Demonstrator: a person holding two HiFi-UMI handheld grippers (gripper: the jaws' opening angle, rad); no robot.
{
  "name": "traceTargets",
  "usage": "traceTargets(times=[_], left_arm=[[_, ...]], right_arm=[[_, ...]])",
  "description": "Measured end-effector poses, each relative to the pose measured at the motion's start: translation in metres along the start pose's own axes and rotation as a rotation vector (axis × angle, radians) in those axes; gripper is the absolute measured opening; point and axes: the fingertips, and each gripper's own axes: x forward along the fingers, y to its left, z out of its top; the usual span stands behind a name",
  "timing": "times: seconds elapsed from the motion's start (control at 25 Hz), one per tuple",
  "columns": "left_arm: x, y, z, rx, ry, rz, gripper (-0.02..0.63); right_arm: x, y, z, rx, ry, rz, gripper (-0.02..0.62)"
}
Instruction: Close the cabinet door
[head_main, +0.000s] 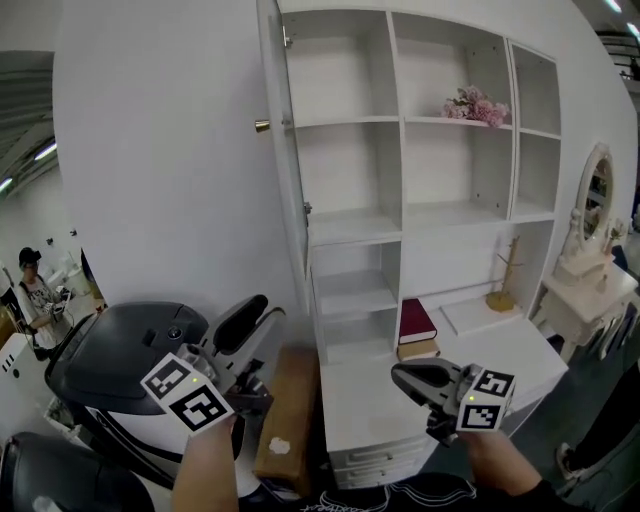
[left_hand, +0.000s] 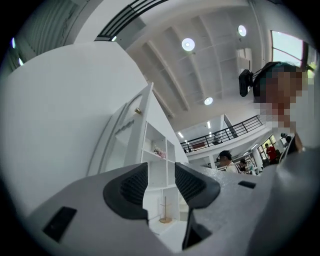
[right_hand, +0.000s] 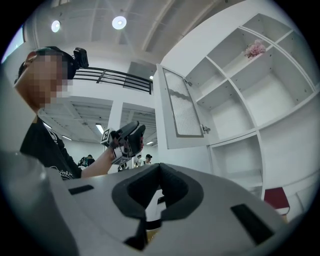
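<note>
**Claw state.** The left claw (head_main: 266, 308) has its jaws apart with nothing between them. The right claw (head_main: 398, 374) has its jaws together and is empty. Both hang low in front of the cabinet (head_main: 455, 215), and neither touches it.

**Location.** The cabinet door (head_main: 285, 150) hangs on the left edge of the upper left column of shelves. It stands swung out, roughly square to the cabinet front, and shows nearly edge-on in the head view.

**Hazards.**
- A push applied close to the hinges (head_main: 307, 208) would probably give poor leverage, and the claw may slide along the smooth panel.
- A push on the thin free edge may slip off. Contact near the brass knob (head_main: 262, 126) looks safer.
- A hard shove could slam the door against the frame.
- A claw left inside the swing path risks being pinched between door and shelf edge.

**Orientation.** The long axis of the door is vertical. Its free edge points out toward the person, and the knob projects to the left.
</note>
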Motion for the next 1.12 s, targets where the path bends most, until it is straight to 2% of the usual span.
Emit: traceTargets(times=[0.12,0.4,0.56,0.76,0.92,1.12], left_arm=[[0.015,0.019,0.024,0.004,-0.027,-0.033,0.156],[0.056,0.063,0.075,-0.048,-0.119,-0.115,0.155],[0.077,0.076,0.107,-0.042,-0.162,-0.164,0.155],[0.103,0.089,0.145,-0.102,-0.254,-0.251,0.155],[0.124,0.098,0.163,-0.107,-0.275,-0.305,0.155],[0.145,0.103,0.180,-0.155,-0.280,-0.387,0.155]], right_arm=[[0.007,-0.009,0.001,-0.007,0.002,-0.021,0.006],[0.019,-0.034,0.004,-0.029,0.016,-0.067,0.006],[0.022,-0.045,0.005,-0.036,0.012,-0.096,0.006],[0.028,-0.053,0.009,-0.059,0.009,-0.100,0.006],[0.032,-0.062,0.007,-0.062,0.008,-0.102,0.006],[0.036,-0.072,-0.001,-0.048,0.012,-0.109,0.006]])
